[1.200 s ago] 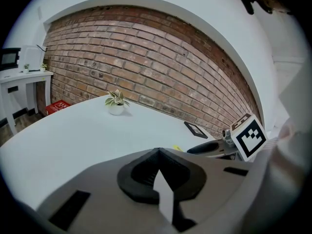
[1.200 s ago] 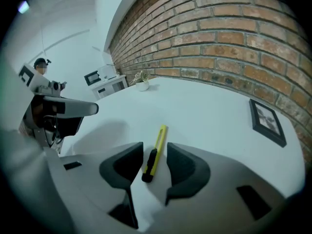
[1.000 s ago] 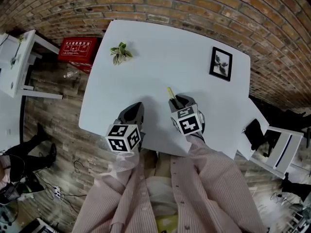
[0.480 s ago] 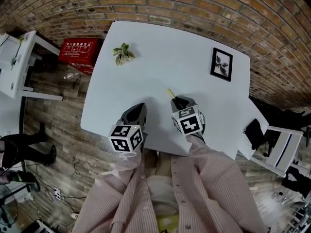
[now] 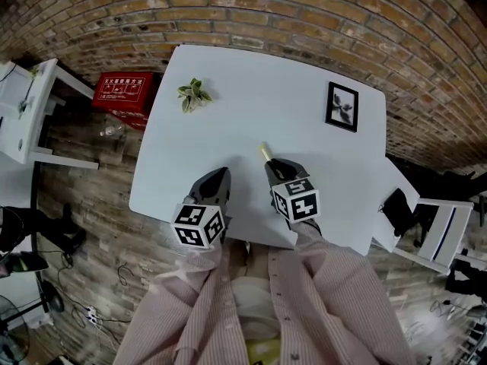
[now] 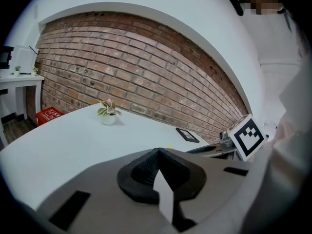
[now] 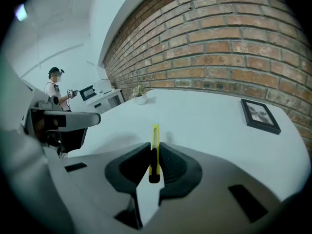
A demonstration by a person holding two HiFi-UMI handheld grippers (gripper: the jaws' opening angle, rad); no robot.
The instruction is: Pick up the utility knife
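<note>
Nearest the camera, striped sleeves [image 5: 304,280] reach over the near edge of the white surface [image 5: 251,105]. The left gripper [image 5: 217,176] hovers at that edge with its jaws together and nothing between them; the left gripper view shows the dark pads [image 6: 146,167] meeting at the tip. Just to its right, and apart from it, the right gripper [image 5: 275,164] is clamped on the knife [image 5: 264,151]. Its jaws have just been closing, with the knife between them. In the right gripper view the slim yellow knife [image 7: 155,145] stands on edge between the pads [image 7: 170,165]. Its dark butt sits back in the gap and its front end sticks out ahead of the fingertips, over the surface. Whether that end touches the surface cannot be told.

Beyond the knife the surface is bare white. The small potted plant [image 5: 193,93] stands at the far left and the black frame [image 5: 342,106] lies flat at the far right. Both are well apart from the knife and from either gripper. Past the far edge rises the brick wall [image 5: 304,14]. A red box [image 5: 125,87] sits on the wooden floor [image 5: 91,196] to the left. A person [image 7: 52,89] stands far off in the right gripper view.
</note>
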